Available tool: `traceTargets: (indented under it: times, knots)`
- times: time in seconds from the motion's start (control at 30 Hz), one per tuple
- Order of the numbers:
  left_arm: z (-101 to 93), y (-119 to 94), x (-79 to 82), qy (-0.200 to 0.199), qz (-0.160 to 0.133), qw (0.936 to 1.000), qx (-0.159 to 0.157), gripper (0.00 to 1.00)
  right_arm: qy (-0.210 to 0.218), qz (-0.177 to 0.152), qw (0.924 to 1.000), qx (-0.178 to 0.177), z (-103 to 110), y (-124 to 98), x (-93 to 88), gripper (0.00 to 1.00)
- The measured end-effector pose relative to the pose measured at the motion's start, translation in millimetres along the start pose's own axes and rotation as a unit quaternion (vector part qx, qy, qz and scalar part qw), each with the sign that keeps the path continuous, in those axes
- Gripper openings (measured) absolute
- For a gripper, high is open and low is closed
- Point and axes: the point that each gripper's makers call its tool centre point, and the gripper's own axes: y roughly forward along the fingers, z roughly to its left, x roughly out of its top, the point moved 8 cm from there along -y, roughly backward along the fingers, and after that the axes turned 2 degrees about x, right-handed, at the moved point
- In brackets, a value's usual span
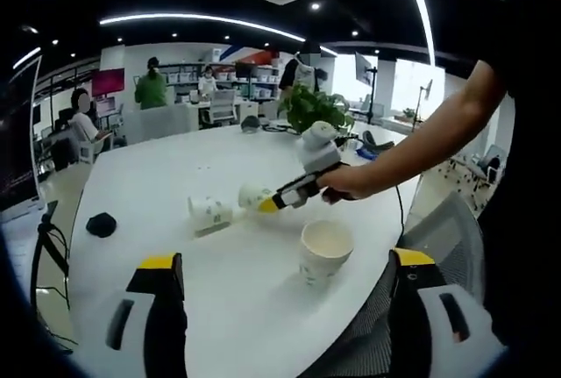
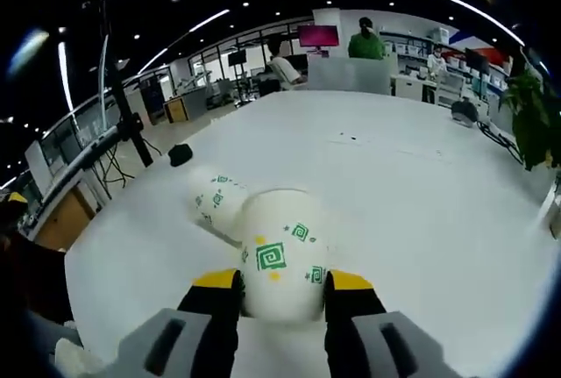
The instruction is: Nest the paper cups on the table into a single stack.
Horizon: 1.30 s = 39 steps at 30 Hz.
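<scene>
Open-plan office w/ ceiling strip lights, desks, screens and a few people far back; a big white table (image 1: 166, 194) runs through the foreground.

Left gripper view, going left to right: a small dark object (image 1: 101, 224) lies on the table at far left. Next, a paper cup (image 1: 210, 212) w/ green print lies on its side. Just right of it, a second lying cup (image 1: 254, 196) is pinched at one end by the right gripper (image 1: 270, 203), held in a person's hand (image 1: 346, 182). Nearer and to the right, a third cup (image 1: 325, 250) stands upright, mouth open, well apart from the other two. A potted plant (image 1: 313, 108) sits beyond. The left gripper (image 1: 285, 295) has its jaws spread wide w/ nothing between them; it hovers near the table edge.

Right gripper view: the right gripper (image 2: 282, 295) has its jaws pressed against both sides of the held cup (image 2: 282, 266), which lies on the table w/ the other lying cup (image 2: 216, 203) touching it behind, to the left.

Handling, as a judgement: the cups look very light, thin-walled and easy to crush, prob. slick on the table. Best taken w/ light pressure across the side wall near the rim, where the rolled lip stiffens it.
</scene>
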Motion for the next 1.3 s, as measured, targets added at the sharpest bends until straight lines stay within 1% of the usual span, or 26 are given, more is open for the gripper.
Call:
traceTargets:
  times: [0.13,0.17,0.27,0.4,0.5,0.57,0.63,0.7,0.8,1.03,1.17,1.3]
  knots:
    - [1.7,1.3,1.6,-0.004,-0.005,1.0000,0.005,0.97,-0.004,-0.016,0.9999,0.001,1.7,-12.9,0.9,0.37]
    - [2.7,2.0,2.7,-0.004,-0.008,0.9999,0.008,0.97,-0.006,-0.026,0.9996,0.006,6.3,-21.3,2.3,0.37]
    - [3.9,3.7,4.2,-0.004,-0.011,0.9999,0.010,0.97,-0.009,-0.039,0.9992,0.010,7.0,-31.6,5.0,0.37]
    - [3.6,6.4,5.6,0.001,-0.012,0.9999,0.006,0.97,-0.008,-0.054,0.9983,0.018,10.4,-44.9,7.1,0.37]
    - [3.2,10.0,6.0,0.008,-0.006,1.0000,0.000,0.96,-0.012,-0.064,0.9976,0.022,14.6,-57.6,7.0,0.37]
    - [2.5,11.0,6.7,0.011,-0.005,0.9999,-0.001,0.94,-0.012,-0.068,0.9973,0.025,14.1,-58.9,6.5,0.37]
    - [1.3,12.0,8.0,0.012,-0.004,0.9999,-0.003,0.93,-0.016,-0.075,0.9966,0.028,18.0,-67.3,6.9,0.37]
    - [0.1,13.0,9.2,0.014,-0.004,0.9999,-0.008,0.92,-0.017,-0.082,0.9959,0.034,22.7,-78.5,6.6,0.37]
    - [-1.7,14.3,11.8,0.017,-0.001,0.9997,-0.019,0.87,-0.025,-0.094,0.9942,0.046,28.9,-90.7,6.2,0.37]
    - [-5.3,15.6,21.1,0.016,-0.011,0.9989,-0.043,0.79,-0.052,-0.123,0.9878,0.080,50.2,-125.4,8.0,0.37]
    - [-8.1,19.0,23.5,0.020,-0.010,0.9982,-0.055,0.76,-0.080,-0.134,0.9839,0.088,56.6,-139.5,4.3,0.37]
    - [-11.9,22.6,25.8,0.023,-0.009,0.9970,-0.073,0.70,-0.107,-0.136,0.9805,0.094,62.3,-149.6,-0.1,0.37]
